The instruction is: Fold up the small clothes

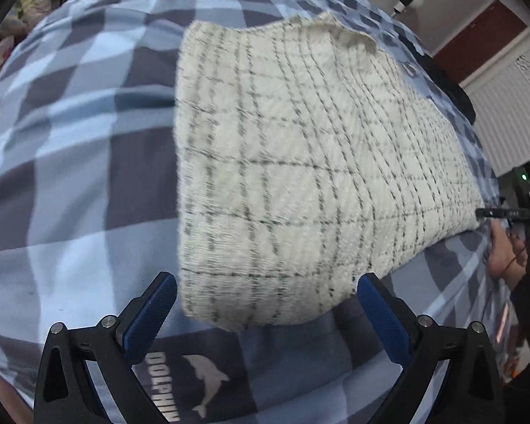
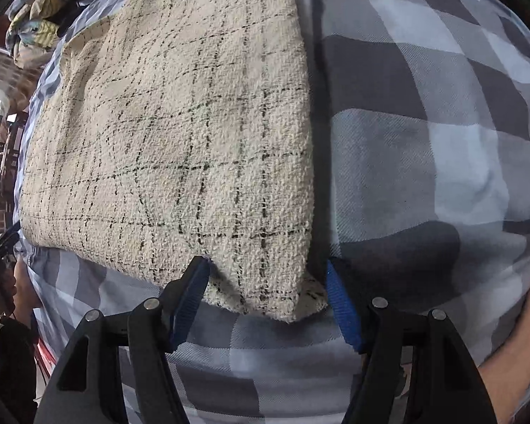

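Cream cloth (image 1: 293, 162) with thin dark grid lines, lying flat on a blue-and-grey checked bedsheet (image 1: 70, 148); already doubled over, with a second layer peeking out under its near corner in the right wrist view.

Left gripper (image 1: 266, 289) hovering just above the cloth's near corner, blue pads spread wide to either side of that corner, gripping nothing. Dolphin print and the word "DOLPHIN" (image 1: 166, 385) on the sheet just below the cloth, between the left fingers.

Right gripper (image 2: 266, 277) low over the cloth's other near corner, fingers released and straddling it, tips on or very near the fabric, contact hard to judge. Blue pad (image 2: 341, 304) just beside the cloth's edge.

Pile of mixed garments (image 2: 31, 31) well beyond the cloth's far edge. Bare forearm (image 2: 512, 332) right of the cloth, near the frame's edge.
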### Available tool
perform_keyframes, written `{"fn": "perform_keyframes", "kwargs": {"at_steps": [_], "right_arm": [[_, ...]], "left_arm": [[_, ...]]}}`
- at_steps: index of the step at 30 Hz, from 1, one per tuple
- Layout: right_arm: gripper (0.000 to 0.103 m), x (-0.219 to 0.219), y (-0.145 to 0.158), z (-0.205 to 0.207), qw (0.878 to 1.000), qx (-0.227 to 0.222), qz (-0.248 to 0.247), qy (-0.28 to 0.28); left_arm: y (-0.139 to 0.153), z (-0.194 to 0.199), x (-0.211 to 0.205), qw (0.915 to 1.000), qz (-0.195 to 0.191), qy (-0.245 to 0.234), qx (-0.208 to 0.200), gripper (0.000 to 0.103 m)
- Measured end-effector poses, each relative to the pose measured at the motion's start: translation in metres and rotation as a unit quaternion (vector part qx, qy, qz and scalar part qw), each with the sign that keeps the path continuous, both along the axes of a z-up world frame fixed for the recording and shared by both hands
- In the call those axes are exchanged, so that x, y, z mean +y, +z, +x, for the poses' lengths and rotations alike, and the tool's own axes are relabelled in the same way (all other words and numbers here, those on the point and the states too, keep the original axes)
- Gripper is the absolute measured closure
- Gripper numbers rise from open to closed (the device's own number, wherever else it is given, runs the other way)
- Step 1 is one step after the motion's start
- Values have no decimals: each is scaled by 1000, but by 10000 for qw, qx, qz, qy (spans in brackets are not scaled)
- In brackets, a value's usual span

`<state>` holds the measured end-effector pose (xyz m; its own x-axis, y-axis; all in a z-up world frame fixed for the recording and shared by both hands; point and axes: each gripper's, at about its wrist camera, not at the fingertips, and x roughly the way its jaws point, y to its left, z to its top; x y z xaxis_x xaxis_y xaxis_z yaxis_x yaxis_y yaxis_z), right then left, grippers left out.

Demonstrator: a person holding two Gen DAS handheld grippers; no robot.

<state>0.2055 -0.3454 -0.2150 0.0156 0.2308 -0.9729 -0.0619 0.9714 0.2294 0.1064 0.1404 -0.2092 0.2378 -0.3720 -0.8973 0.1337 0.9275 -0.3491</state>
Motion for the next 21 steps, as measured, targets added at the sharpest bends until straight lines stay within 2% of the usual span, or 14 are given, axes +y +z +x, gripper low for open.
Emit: {"fn": "perform_keyframes", "kwargs": {"at_steps": [4,5,6,7,8,9,11,12,15,21], "right_arm": [[40,2,-7,0,9997,128,152,-172],[47,3,-10,-2,9997,125,126,-170],[61,3,-10,-4,9998,100,96,-131],[68,8,-8,-5,9999,66,119,-58],[77,10,-7,-6,9999,50,152,-30],[82,12,-6,-5,9999,29,153,-35],[88,13,-2,-7,9996,-32,257,-104],[90,14,1,-8,9994,-101,299,-134],[93,19,14,-6,9992,-325,230,18],[94,31,34,-7,9985,-465,278,10]], "left_arm": [[-12,0,-9,9996,92,-164,217,0],[-13,0,-10,9995,45,-192,256,2],[-11,-1,-9,9995,-69,-194,223,7],[-9,-1,-8,9997,-108,-178,159,10],[-6,-1,-8,9998,-115,-149,75,20],[-2,0,-6,9999,-39,-92,-28,38],[-1,4,-4,9998,175,-25,-37,64],[-3,5,-2,10000,65,-36,66,69],[-2,6,-2,9997,-125,-129,142,78],[19,-2,7,9977,-656,-25,177,83]]}}
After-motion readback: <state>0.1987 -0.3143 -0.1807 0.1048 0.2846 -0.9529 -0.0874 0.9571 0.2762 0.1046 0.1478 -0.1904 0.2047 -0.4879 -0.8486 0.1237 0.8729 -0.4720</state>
